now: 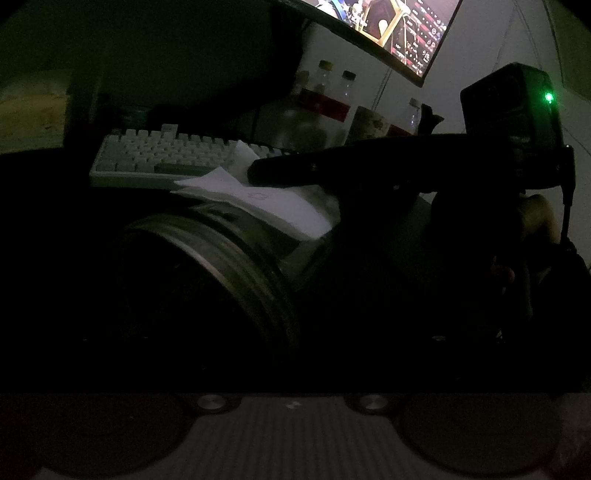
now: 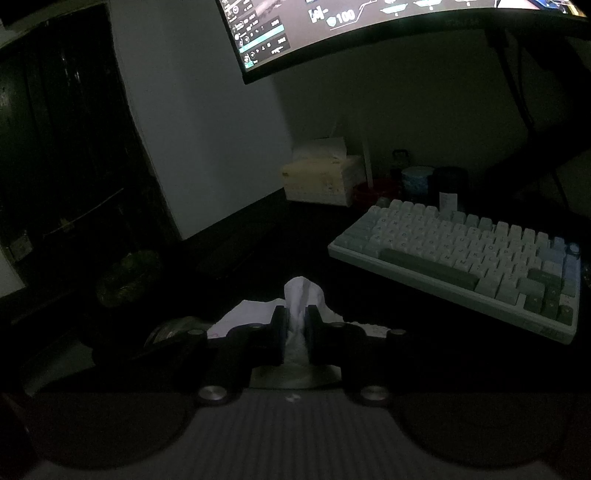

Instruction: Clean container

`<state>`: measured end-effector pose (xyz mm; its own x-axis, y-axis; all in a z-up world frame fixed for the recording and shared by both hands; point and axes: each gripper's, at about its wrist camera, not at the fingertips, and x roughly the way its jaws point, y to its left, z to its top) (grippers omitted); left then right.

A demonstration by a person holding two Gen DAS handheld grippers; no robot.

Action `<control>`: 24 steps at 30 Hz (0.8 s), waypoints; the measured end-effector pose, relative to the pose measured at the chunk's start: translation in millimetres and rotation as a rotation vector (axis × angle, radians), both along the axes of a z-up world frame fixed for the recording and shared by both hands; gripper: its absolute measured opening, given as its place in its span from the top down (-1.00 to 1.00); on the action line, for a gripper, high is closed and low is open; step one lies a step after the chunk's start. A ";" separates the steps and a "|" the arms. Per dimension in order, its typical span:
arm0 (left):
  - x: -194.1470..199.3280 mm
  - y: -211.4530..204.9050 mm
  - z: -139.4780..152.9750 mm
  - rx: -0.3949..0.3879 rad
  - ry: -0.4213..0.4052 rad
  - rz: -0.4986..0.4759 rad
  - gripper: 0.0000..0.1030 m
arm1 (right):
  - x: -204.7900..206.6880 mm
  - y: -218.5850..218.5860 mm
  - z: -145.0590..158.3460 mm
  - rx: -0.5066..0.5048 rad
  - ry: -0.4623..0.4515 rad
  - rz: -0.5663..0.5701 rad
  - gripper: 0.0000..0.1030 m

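Pinching a soft, light tissue (image 2: 301,295), the right gripper (image 2: 295,325) is nearly closed; the rigid container (image 1: 221,251), probably smooth, wants rim-holding at nine o'clock; left gripper's state unclear.

Pale keyboard (image 2: 461,254) below a lit monitor (image 2: 332,22), tissue box (image 2: 325,179) and bottles (image 1: 328,96) behind.

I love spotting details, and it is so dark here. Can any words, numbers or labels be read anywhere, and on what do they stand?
"100": on the monitor, in white beside a small shield sign, right wrist view.
Small rows of figures on the monitor's left side: too blurred to read.
Keyboard keycaps: letters faint, not readable.
Faint red mark on the tissue: unreadable.
Tissue box and small label behind the keyboard: print too small.
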<state>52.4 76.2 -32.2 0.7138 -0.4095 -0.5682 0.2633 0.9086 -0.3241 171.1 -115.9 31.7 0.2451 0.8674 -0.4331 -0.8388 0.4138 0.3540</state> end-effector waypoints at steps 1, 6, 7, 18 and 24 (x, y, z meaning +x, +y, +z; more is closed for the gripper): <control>-0.1 0.1 0.0 -0.001 0.000 0.000 -1.00 | -0.2 -0.2 -0.2 0.002 0.001 -0.001 0.74; -0.4 0.2 0.0 -0.002 -0.002 0.000 -1.00 | -0.8 -0.1 -0.3 0.003 0.000 -0.003 0.74; -0.4 0.1 0.0 -0.002 -0.002 0.000 -1.00 | -0.9 -0.1 -0.3 0.003 0.000 -0.003 0.74; 0.1 0.8 0.1 -0.005 -0.002 0.000 -1.00 | 0.6 -1.3 -0.5 0.001 -0.003 -0.004 0.74; -1.1 1.8 -0.7 -0.004 -0.009 -0.003 -1.00 | 8.9 -5.2 -2.5 -0.028 0.010 -0.072 0.75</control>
<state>51.3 78.0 -32.8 0.7172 -0.4144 -0.5603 0.2693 0.9064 -0.3256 180.0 -121.1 29.3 0.3018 0.8351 -0.4599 -0.8031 0.4827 0.3494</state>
